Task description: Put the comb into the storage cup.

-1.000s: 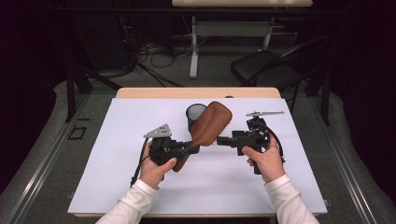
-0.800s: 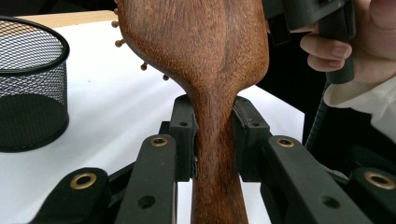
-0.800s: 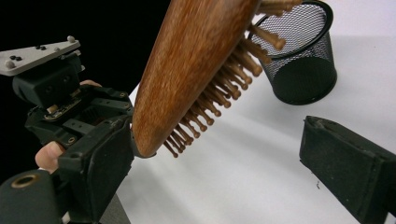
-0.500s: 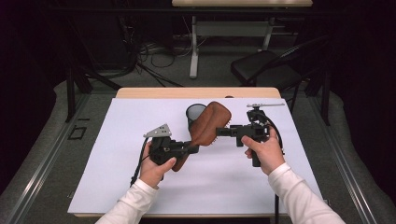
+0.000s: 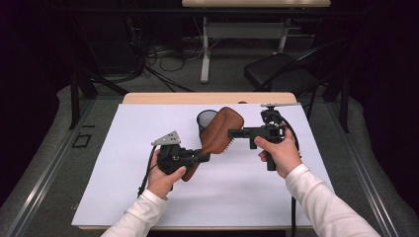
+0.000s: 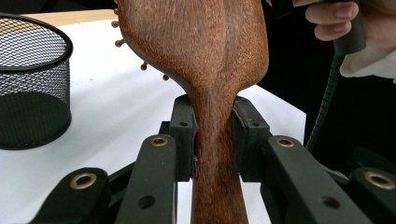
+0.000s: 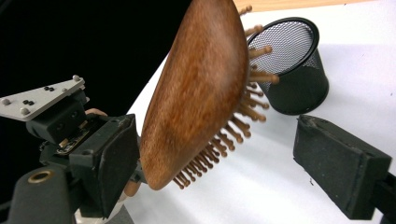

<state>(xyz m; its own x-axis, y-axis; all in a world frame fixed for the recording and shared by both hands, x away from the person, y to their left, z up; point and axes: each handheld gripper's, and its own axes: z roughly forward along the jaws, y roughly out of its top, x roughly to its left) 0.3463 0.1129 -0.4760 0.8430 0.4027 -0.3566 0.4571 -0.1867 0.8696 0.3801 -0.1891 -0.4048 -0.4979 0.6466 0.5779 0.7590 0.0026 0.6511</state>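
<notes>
your left gripper point(image 6: 212, 140) pinches the wooden hairbrush point(image 5: 220, 131) by its handle so your right gripper point(image 7: 224, 163), jaws spread but just closing, can take its head.

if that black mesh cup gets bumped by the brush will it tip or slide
The mesh cup looks light: thin wire mesh, nothing visible inside, so a bump would likely slide it on the smooth white table. It is squat and upright, so tipping seems less likely. The wooden hairbrush looks rigid and would pass the knock on.

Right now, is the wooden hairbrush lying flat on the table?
No, the left gripper holds the hairbrush by its handle, above the table.
</notes>
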